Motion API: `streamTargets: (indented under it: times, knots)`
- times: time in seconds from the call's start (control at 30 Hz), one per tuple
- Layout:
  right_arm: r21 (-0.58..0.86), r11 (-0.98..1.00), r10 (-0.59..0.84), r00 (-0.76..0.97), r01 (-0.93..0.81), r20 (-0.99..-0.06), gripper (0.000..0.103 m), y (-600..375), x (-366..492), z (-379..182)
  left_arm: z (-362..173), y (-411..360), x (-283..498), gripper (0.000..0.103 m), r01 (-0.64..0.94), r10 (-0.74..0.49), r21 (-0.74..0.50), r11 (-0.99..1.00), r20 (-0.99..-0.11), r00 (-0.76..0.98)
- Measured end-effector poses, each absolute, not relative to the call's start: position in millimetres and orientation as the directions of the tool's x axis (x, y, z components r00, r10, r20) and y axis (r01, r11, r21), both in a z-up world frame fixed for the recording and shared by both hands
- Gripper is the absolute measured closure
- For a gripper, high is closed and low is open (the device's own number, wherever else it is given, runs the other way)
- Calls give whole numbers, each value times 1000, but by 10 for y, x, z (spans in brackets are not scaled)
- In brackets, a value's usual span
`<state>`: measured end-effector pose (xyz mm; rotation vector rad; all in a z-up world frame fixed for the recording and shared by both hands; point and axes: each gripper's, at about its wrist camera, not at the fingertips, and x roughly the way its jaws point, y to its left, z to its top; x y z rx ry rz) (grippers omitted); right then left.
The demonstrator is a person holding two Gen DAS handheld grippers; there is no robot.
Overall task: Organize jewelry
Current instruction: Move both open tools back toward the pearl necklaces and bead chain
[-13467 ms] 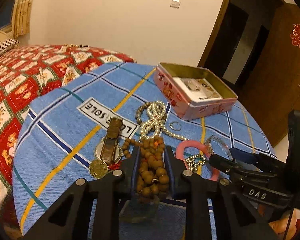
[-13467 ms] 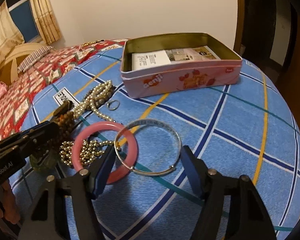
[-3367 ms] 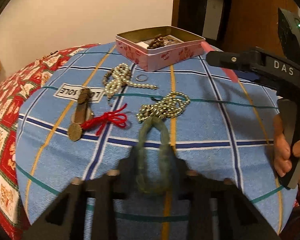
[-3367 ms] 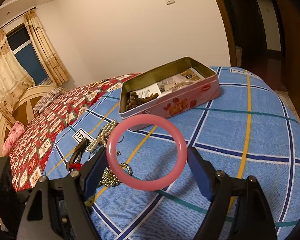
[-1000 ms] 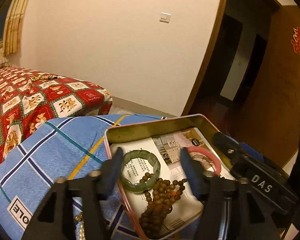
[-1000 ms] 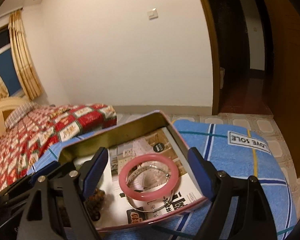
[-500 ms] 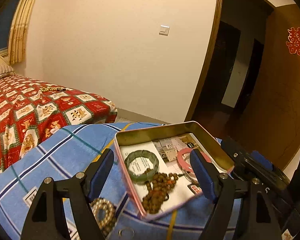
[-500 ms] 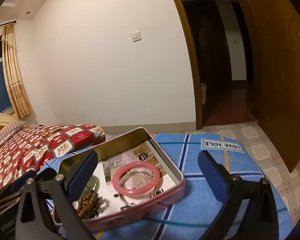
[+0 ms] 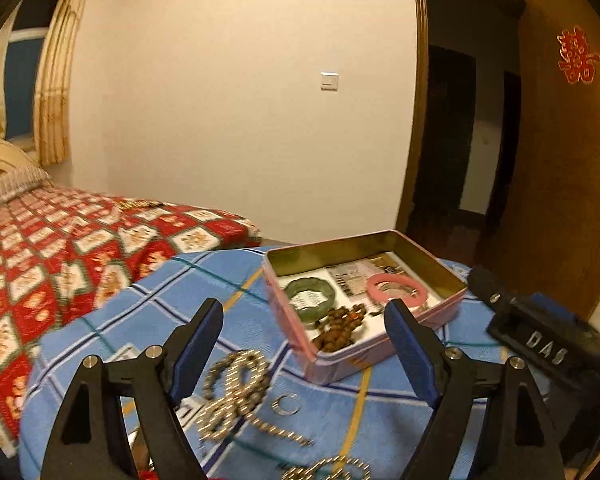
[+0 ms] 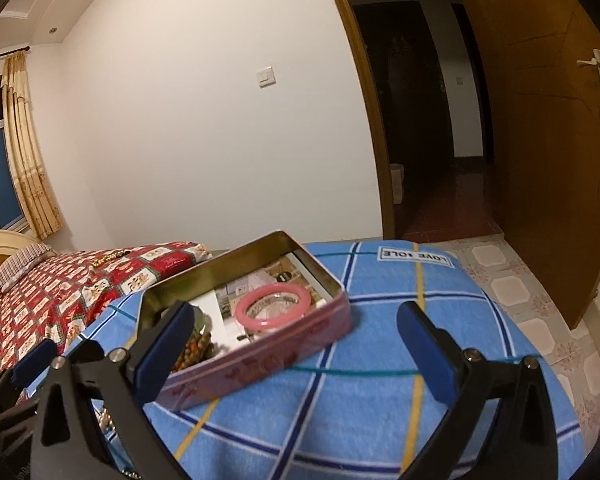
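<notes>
From the left wrist view, the left hand-held gripper point(image 9: 304, 344) has nothing between its blue pads and its jaws are opening, already wide. Beyond it the pink tin point(image 9: 380, 356) sits on the table point(image 9: 148, 312), holding the green bangle point(image 9: 309, 292), the pink bangle point(image 9: 395, 285) and the brown bead strand point(image 9: 338, 326). Nearer and to the left, the pearl necklace point(image 9: 236, 384) and a small silver ring point(image 9: 286, 405) lie loose on the blue checked cloth; another beaded chain point(image 9: 328, 470) shows at the bottom edge. The next pick-up looks to be one of these. A good approach would be to come down over a bunched part of the pearls with jaws wide, then close on several strands at once so none trail over the tin's rim. The ring is thin and flat, so it will likely slip unless pinched at its edge. The right hand-held gripper point(image 9: 540, 340) is at the far right, apart from the tin.

From the right wrist view, the right hand-held gripper point(image 10: 296, 344) stands fully wide and empty, with the tin just beyond its left pad. The table is round under the cloth. A bed with a red patterned cover point(image 10: 60, 292) lies to the left, a curtained window point(image 10: 24, 152) behind it, and an open wooden door point(image 10: 548, 152) on the right.
</notes>
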<state>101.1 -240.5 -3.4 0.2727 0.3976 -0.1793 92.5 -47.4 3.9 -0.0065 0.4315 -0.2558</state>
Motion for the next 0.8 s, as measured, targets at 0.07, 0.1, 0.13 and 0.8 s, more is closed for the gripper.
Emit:
streamTargets:
  times: [0.07,0.1,0.13,0.8]
  knots:
    - [230,946,-124,909,230,-398,0,-2395,938,-36,35,-452,864,20,228,-225,-41,973,-405,886]
    - [232,945,-124,910,229,-395,0,-2388,910,-33,32,-436,837,20,220,-215,-34,975,-404,889]
    - [231,946,-124,911,228,-393,0,-2374,881,-31,27,-413,809,20,215,-210,-33,976,-405,890]
    - [202,965,-85,925,169,-370,0,-2168,489,-37,-121,-175,501,20,174,-140,28,984,-471,871]
